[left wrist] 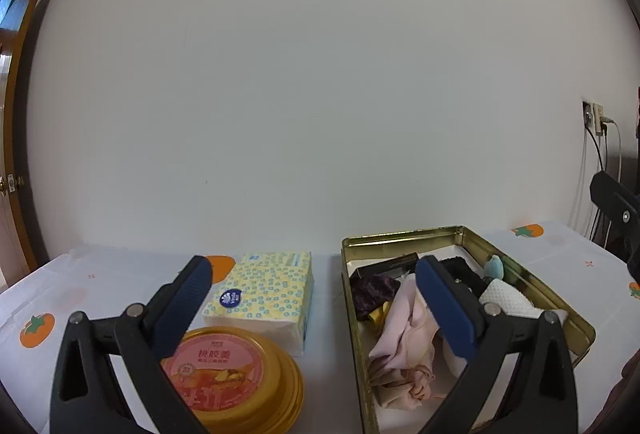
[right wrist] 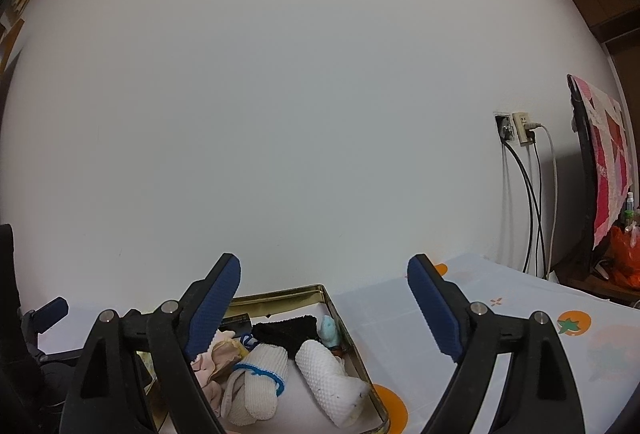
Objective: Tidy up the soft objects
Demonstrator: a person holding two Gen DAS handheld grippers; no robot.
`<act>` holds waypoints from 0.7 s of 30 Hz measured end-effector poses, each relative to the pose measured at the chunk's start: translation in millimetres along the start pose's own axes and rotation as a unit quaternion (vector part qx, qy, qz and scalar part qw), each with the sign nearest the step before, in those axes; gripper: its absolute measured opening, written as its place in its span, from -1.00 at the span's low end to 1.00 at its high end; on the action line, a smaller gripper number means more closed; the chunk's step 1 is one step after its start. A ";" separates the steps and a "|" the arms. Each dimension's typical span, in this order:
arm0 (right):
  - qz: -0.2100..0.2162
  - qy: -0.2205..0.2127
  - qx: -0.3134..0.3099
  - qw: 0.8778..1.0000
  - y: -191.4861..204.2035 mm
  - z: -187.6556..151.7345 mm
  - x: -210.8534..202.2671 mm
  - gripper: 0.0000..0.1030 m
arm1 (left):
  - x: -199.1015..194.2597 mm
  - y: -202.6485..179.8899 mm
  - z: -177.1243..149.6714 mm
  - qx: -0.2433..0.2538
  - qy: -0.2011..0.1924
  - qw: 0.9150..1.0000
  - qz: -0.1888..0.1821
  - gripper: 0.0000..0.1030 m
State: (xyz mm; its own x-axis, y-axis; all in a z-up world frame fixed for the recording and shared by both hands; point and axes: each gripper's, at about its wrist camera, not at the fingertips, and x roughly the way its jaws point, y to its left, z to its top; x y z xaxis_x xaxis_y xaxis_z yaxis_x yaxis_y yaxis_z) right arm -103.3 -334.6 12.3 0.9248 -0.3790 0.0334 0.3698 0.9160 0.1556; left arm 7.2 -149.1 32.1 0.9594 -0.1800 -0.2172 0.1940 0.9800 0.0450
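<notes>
Both grippers, left (left wrist: 314,276) and right (right wrist: 324,270), hover above the tin (left wrist: 400,236), jaws open and empty. The step in hand appears to be choosing; next, lowering onto one sock (right wrist: 332,382) inside the tin.

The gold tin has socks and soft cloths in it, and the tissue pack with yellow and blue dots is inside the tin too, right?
Not quite. The gold tin does hold socks and soft cloths, but the tissue pack is not inside it. It lies on the tablecloth beside the tin, apart from it, behind a round gold lid. The left wrist view shows this.
</notes>
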 end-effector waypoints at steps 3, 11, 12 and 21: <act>-0.001 -0.001 -0.001 1.000 0.8 -0.1 -0.9 0.71 | 0.1 0.6 -0.3 0.000 0.003 1.000 -0.002 1.00; -0.002 -0.001 0.001 1.000 -0.4 1.0 -1.3 0.72 | 2.6 1.7 0.4 -0.001 0.009 1.000 -0.006 1.00; -0.002 -0.001 0.001 1.000 -0.1 1.0 -1.4 0.72 | 2.1 1.6 0.4 -0.001 0.009 1.000 -0.006 1.00; -0.002 -0.003 -0.001 1.000 -0.4 1.5 -2.0 0.72 | -2.6 -0.2 0.1 0.009 -0.003 1.000 0.001 1.00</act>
State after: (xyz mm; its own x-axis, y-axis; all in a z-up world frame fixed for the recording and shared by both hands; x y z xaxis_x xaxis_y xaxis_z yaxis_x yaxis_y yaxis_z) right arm -105.5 -334.5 13.6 0.9226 -0.3840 0.0379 0.3742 0.9143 0.1547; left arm 4.7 -148.8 32.8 0.9607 -0.1793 -0.2121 0.1965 0.9785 0.0627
